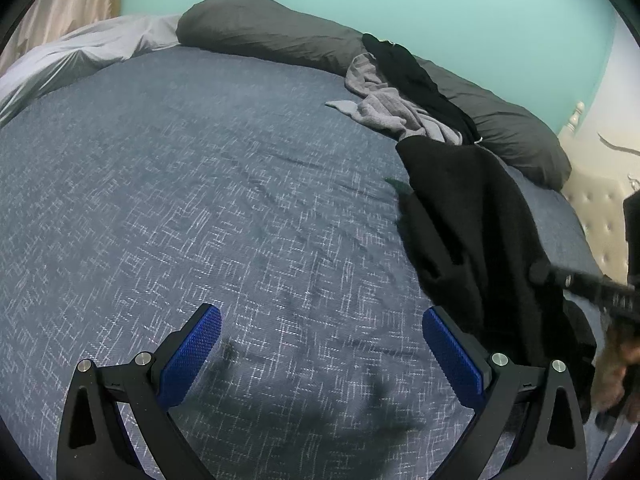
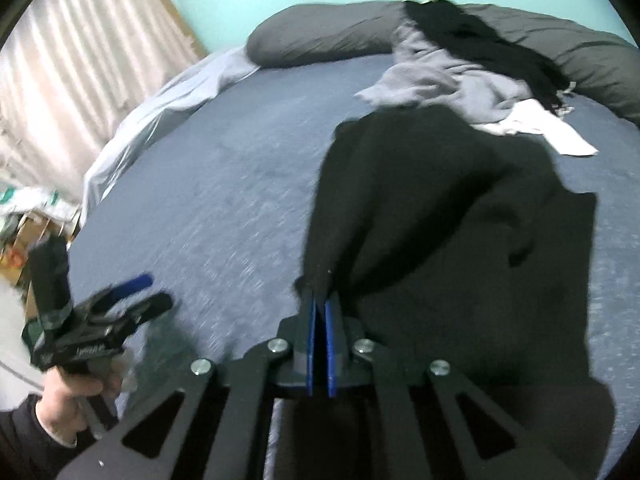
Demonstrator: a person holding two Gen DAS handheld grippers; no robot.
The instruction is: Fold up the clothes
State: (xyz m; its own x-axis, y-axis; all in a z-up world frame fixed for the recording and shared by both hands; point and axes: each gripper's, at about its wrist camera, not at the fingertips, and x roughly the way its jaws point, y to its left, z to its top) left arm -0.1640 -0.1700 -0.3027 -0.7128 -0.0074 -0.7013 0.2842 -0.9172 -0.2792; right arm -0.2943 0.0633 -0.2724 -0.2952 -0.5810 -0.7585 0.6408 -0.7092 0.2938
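A black garment (image 2: 452, 216) lies stretched over the blue bed cover; it also shows in the left wrist view (image 1: 472, 224) at the right. My right gripper (image 2: 320, 308) is shut on an edge of this garment and holds it up. My left gripper (image 1: 322, 344) is open and empty above the bare cover, left of the garment; it shows in the right wrist view (image 2: 140, 292) at the lower left. A crumpled grey garment (image 1: 384, 108) and another black one (image 1: 416, 76) lie by the pillows. A white piece (image 2: 556, 132) lies beside them.
Dark grey pillows (image 1: 272, 32) line the head of the bed against a turquoise wall. A pale sheet (image 1: 80, 52) and a curtain (image 2: 76, 68) are on the left. A tufted headboard (image 1: 600, 212) is at the right. Boxes (image 2: 24, 240) stand on the floor beside the bed.
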